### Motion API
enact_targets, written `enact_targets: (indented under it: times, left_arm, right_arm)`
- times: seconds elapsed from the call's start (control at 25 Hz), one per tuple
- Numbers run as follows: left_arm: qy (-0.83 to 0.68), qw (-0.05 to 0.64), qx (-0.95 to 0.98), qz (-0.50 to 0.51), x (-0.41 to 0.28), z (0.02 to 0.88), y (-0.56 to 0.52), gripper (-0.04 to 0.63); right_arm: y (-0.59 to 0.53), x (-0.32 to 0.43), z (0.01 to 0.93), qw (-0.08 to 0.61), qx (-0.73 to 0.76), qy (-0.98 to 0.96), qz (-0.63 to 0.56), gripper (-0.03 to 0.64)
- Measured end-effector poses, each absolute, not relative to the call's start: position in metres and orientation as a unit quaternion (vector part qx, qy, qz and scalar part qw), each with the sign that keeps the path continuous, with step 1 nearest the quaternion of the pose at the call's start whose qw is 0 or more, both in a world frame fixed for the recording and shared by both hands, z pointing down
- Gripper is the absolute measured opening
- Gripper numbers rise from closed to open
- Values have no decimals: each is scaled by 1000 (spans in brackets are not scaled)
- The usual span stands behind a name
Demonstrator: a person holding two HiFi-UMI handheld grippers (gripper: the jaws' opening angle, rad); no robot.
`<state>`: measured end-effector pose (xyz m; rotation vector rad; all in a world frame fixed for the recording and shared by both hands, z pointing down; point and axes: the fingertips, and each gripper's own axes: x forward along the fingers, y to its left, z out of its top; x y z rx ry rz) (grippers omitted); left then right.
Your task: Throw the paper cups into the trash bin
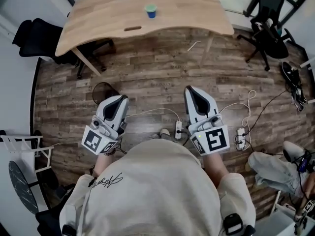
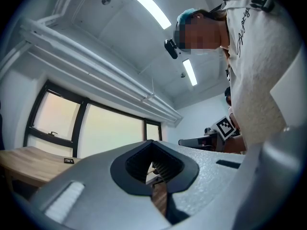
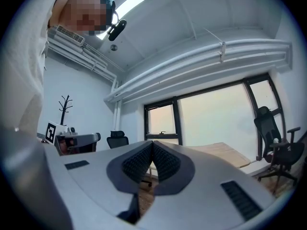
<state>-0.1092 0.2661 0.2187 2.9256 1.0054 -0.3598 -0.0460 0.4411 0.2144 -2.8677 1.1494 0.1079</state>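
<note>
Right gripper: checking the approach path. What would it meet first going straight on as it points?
The right gripper has free air ahead, then probably the wooden table's near edge; its height against the tabletop is unclear.

Paper cup on table; chair to right.

the pale curved wooden tabletop at 12 o'clock looks smooth and matt. the brown plank floor shows rougher, streaked wood grain. the small blue-and-green paper cup is dull. the grey plastic left gripper and right gripper have speckled matt shells and black ribbed pads. the cream sweater at 6 o'clock is soft cloth.
</note>
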Motion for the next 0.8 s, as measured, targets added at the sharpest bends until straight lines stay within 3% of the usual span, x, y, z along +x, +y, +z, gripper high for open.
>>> enact_targets:
  times: [0.8]
  left_arm:
    - [290,22,950,-112,-94,223,253,5]
  right_arm:
    - [442,-24,221,25,-924,380,33,11]
